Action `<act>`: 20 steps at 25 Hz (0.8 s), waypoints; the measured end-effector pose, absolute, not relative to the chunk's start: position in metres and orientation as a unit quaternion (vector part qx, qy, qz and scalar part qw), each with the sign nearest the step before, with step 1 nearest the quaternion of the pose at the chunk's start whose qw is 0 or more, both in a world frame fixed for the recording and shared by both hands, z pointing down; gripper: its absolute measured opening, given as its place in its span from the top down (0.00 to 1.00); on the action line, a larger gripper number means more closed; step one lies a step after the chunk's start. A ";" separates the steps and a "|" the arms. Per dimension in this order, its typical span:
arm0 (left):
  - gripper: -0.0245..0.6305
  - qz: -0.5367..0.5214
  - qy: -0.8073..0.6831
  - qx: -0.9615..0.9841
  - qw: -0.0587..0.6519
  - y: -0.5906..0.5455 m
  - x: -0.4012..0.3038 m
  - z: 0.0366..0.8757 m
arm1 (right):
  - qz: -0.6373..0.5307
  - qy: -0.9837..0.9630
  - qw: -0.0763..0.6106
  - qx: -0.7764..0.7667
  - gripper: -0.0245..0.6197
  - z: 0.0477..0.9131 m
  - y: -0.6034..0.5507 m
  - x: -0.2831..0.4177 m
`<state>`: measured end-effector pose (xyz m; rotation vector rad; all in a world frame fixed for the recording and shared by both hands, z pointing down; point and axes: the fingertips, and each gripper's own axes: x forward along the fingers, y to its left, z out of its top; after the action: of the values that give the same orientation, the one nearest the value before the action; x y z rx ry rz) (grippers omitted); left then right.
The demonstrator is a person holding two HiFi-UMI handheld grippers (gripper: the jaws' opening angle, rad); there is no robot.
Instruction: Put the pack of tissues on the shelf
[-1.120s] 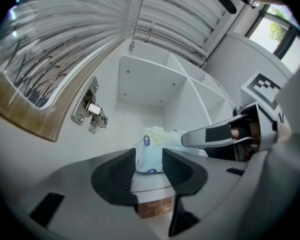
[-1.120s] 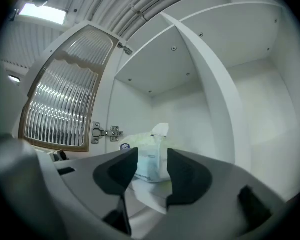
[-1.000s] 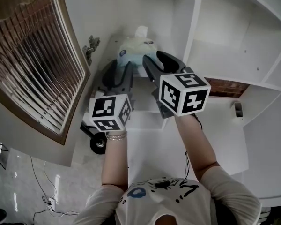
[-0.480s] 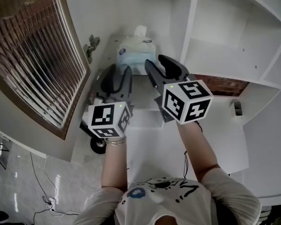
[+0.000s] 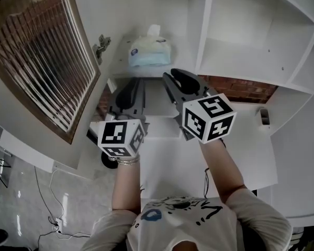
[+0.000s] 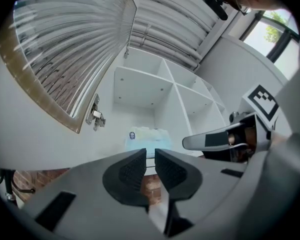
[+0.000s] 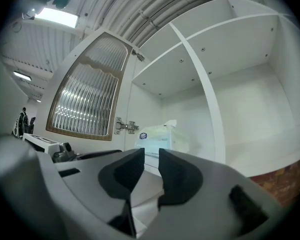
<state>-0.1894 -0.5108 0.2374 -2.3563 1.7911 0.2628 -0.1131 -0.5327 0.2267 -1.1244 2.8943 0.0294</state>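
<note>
The pale blue pack of tissues (image 5: 149,54) lies on the white shelf (image 5: 123,71) in the cabinet's left compartment, a white sheet sticking up from its top. It also shows in the left gripper view as the pack (image 6: 147,138) and in the right gripper view as the pack (image 7: 160,136). My left gripper (image 5: 134,86) and right gripper (image 5: 178,76) hang side by side in front of the shelf, clear of the pack. Both sets of jaws have just been closing. A narrow gap remains in the left gripper (image 6: 150,156) and the right gripper (image 7: 151,156), with nothing between them.
An open cabinet door with ribbed glass (image 5: 36,61) swings out at the left, its hinge (image 5: 100,47) beside the pack. White shelf compartments (image 5: 251,46) stand to the right, a brick wall (image 5: 240,93) shows below them, and a white counter (image 5: 240,145) lies under my arms.
Both grippers have drawn back from the tissue pack toward the person, and their jaws have narrowed. The pack stays on the shelf.
</note>
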 end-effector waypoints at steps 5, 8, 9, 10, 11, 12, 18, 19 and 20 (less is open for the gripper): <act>0.91 0.083 0.591 -0.798 0.080 -0.499 -0.179 0.245 | 0.009 0.933 0.010 -0.359 0.86 0.235 -0.520 -0.105; 0.92 0.079 0.582 -0.805 0.077 -0.491 -0.171 0.250 | 0.009 0.934 0.007 -0.356 0.87 0.240 -0.512 -0.099; 0.92 0.077 0.580 -0.808 0.076 -0.489 -0.168 0.252 | 0.008 0.934 0.006 -0.356 0.88 0.242 -0.509 -0.096; 0.92 0.076 0.577 -0.810 0.073 -0.487 -0.165 0.255 | 0.006 0.934 0.004 -0.356 0.88 0.245 -0.507 -0.094; 0.92 0.075 0.575 -0.812 0.068 -0.484 -0.162 0.258 | 0.004 0.935 0.002 -0.355 0.89 0.248 -0.504 -0.092; 0.93 0.074 0.572 -0.814 0.064 -0.482 -0.160 0.261 | 0.002 0.935 0.000 -0.354 0.89 0.251 -0.501 -0.090; 0.93 0.062 0.562 -0.824 0.045 -0.465 -0.147 0.278 | -0.006 0.938 -0.011 -0.346 0.90 0.269 -0.483 -0.081; 0.93 0.059 0.560 -0.825 0.043 -0.462 -0.145 0.281 | -0.008 0.939 -0.014 -0.344 0.90 0.272 -0.480 -0.080; 0.93 0.056 0.559 -0.826 0.040 -0.460 -0.143 0.284 | -0.009 0.939 -0.017 -0.343 0.90 0.276 -0.477 -0.078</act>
<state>-0.1433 -0.4598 0.2842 -2.5316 1.7114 0.1725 -0.0784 -0.4771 0.2755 -1.0877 2.9824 -0.0291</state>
